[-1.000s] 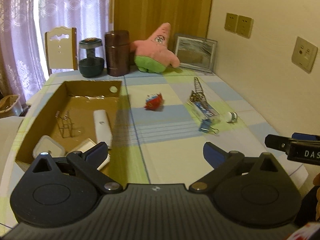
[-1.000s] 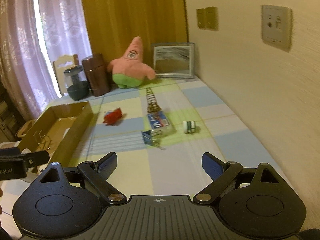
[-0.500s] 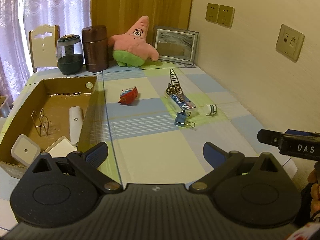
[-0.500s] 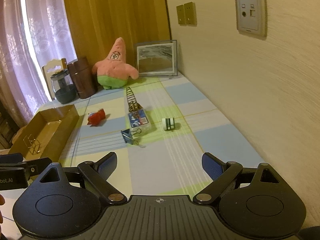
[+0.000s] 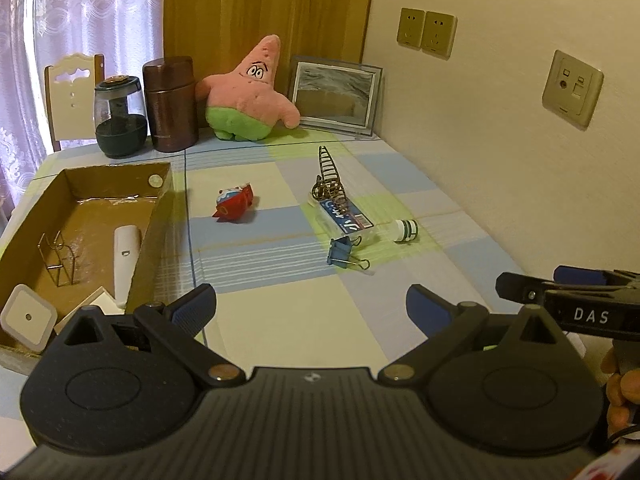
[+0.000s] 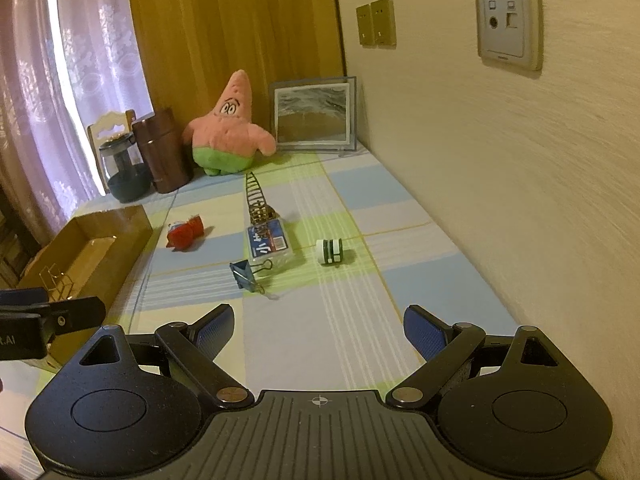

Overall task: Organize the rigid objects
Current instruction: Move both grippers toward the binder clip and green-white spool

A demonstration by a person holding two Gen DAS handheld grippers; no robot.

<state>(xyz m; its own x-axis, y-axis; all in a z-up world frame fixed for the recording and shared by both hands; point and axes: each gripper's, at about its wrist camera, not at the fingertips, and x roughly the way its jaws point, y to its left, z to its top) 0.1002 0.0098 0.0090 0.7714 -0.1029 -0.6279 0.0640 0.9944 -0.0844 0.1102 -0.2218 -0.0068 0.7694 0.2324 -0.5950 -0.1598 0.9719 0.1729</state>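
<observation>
Both grippers, left point(image 5: 311, 305) and right point(image 6: 318, 325), hover wide open holding nothing, blue metal binder clip point(image 6: 249, 274) sits just beside the clear plastic box point(image 6: 270, 245), and the brown cardboard box point(image 5: 162, 208) is half cut off.

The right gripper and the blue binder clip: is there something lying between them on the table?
No. In the right wrist view, only bare checked tablecloth lies between the open right gripper and the blue binder clip.
</observation>
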